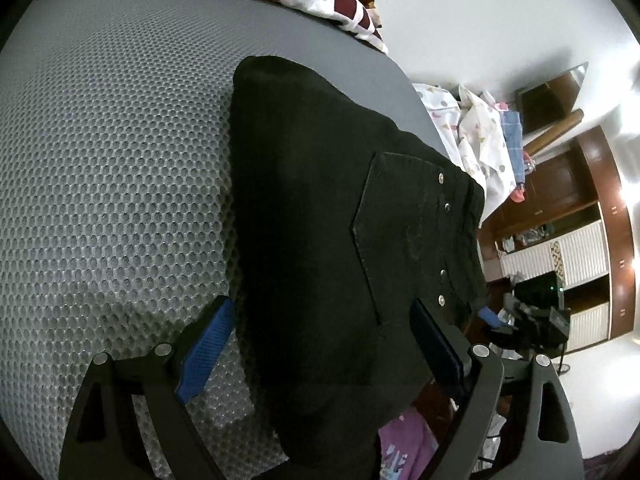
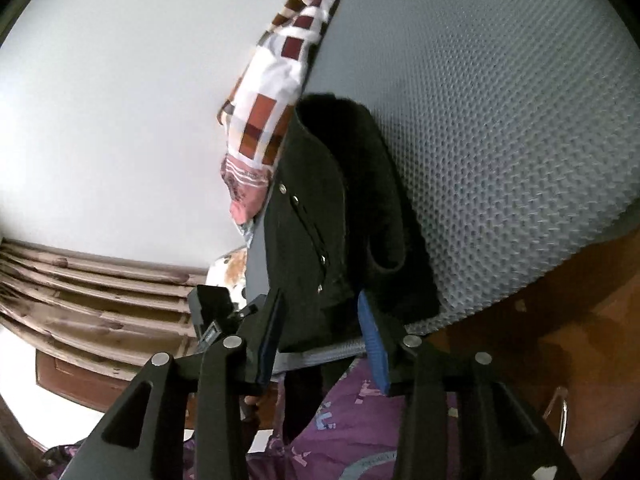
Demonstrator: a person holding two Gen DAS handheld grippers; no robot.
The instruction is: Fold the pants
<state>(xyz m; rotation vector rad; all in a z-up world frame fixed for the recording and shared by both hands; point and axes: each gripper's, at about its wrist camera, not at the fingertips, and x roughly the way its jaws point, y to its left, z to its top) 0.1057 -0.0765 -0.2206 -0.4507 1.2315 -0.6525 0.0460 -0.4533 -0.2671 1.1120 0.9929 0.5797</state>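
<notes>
Two hand-held grippers spread, left (image 1: 320, 344) and right (image 2: 320, 320) (neither pinching), black pants (image 1: 340, 220) straddled, folds indistinct.

The folded black denim pants (image 1: 320, 208) are matt, coarse-woven cloth with small shiny metal rivets (image 1: 441, 178) at the pocket. They lie on a grey honeycomb-textured mat (image 1: 112, 168), dimpled and faintly sheeny, probably foam or rubbery plastic. The left gripper (image 1: 324, 344) has matt black plastic arms, bright metal pins and rough blue ribbed pads (image 1: 208, 354); the right gripper (image 2: 322, 340) looks the same. The patchwork-printed cotton bedding (image 2: 264, 92) is soft, matt cloth, and the brown wooden cupboards (image 1: 560, 184) are glossy, varnished
</notes>
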